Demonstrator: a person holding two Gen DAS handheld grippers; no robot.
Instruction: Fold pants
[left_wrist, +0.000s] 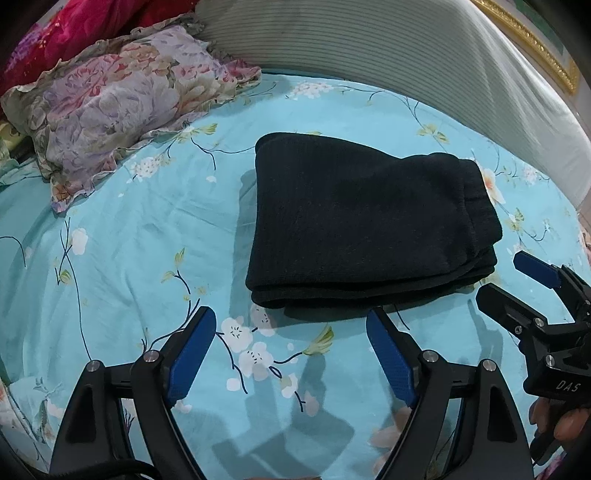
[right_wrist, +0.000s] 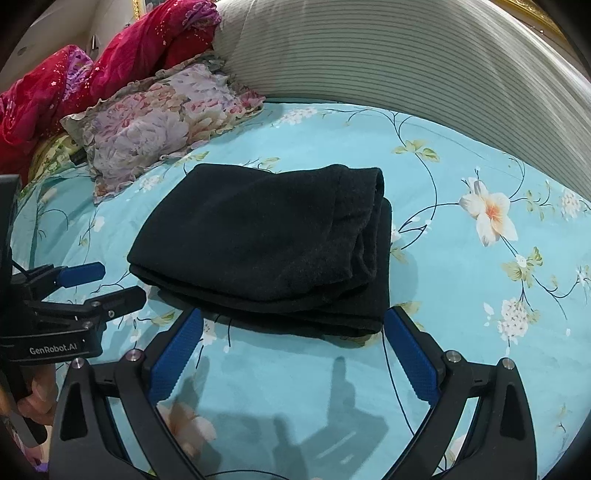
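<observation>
The black pants (left_wrist: 365, 225) lie folded into a thick rectangular stack on the light blue floral bed sheet (left_wrist: 129, 258); they also show in the right wrist view (right_wrist: 266, 247). My left gripper (left_wrist: 291, 321) is open and empty, just short of the stack's near edge. My right gripper (right_wrist: 293, 319) is open and empty, its tips at the stack's near edge. Each gripper shows in the other's view: the right one (left_wrist: 506, 277) at the right, the left one (right_wrist: 110, 282) at the left, both open beside the pants.
A floral pillow (left_wrist: 122, 107) lies at the back left. A red quilt (right_wrist: 92, 70) is bunched behind it. A grey striped headboard cushion (left_wrist: 369, 55) runs along the back. The sheet (right_wrist: 480, 295) lies flat around the stack.
</observation>
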